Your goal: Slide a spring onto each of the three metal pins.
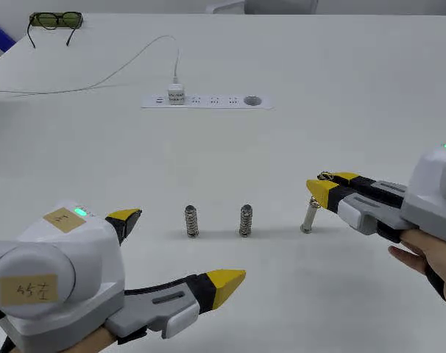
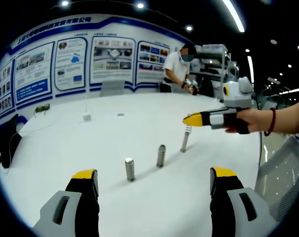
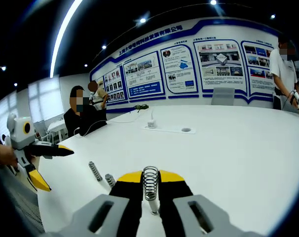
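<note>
Now the right gripper is pinching a spring and, by the look of it, feeding it onto the leaning third pin. Left of that pin, the middle pin and far pin are already wearing springs. Farther left, the left gripper is hovering, jaws spread.

Right gripper jaws pinch a spring over a pin.

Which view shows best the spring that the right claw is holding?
The right gripper view: the right claw grips the spring close up, coils clear, over a pin. The head view shows a small bit at the claw's tip; the left gripper view shows it small, atop the tilted pin.
</note>
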Action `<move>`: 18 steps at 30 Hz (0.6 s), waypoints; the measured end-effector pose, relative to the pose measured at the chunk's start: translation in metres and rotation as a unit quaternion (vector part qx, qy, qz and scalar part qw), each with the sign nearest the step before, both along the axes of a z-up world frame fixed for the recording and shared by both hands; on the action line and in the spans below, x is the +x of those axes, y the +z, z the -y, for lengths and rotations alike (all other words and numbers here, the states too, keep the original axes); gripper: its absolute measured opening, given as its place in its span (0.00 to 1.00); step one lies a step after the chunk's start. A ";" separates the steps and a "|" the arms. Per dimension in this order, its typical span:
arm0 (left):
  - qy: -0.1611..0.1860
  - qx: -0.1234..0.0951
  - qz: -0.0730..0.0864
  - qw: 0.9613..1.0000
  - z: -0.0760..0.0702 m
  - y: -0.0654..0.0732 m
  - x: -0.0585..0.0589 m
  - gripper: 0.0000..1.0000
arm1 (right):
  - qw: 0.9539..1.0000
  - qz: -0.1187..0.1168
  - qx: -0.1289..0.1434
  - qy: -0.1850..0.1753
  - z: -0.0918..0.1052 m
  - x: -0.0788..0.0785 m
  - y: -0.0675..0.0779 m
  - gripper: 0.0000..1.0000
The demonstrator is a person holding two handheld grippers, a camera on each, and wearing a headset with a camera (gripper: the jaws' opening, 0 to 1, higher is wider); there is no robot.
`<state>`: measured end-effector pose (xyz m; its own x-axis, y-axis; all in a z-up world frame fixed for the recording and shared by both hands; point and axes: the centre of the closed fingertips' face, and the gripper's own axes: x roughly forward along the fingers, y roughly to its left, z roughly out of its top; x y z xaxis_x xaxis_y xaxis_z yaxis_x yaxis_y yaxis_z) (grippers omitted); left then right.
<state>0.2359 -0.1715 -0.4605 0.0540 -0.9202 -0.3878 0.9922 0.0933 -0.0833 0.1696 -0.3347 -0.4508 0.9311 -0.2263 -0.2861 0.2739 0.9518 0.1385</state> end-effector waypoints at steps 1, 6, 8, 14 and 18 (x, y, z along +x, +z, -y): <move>0.000 0.000 0.000 1.000 0.000 0.000 0.000 0.96 | 1.000 0.000 -0.003 0.000 0.000 0.000 0.000 0.12; -0.002 0.001 0.000 1.000 0.000 -0.001 -0.001 0.95 | 1.000 -0.001 -0.010 0.002 0.001 0.001 0.000 0.12; -0.004 0.002 0.000 1.000 0.000 -0.001 -0.001 0.95 | 1.000 -0.001 -0.013 0.003 0.001 0.002 0.001 0.12; -0.005 0.002 0.000 1.000 0.000 -0.001 -0.002 0.94 | 1.000 -0.006 -0.010 0.000 0.002 0.002 -0.003 0.12; -0.005 0.000 -0.001 1.000 0.000 0.000 -0.002 0.94 | 1.000 -0.002 0.001 -0.002 0.001 0.002 -0.005 0.12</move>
<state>0.2337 -0.1720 -0.4601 0.0433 -0.9205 -0.3883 0.9930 0.0825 -0.0849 0.1717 -0.3353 -0.4555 0.9291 -0.2296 -0.2900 0.2783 0.9504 0.1392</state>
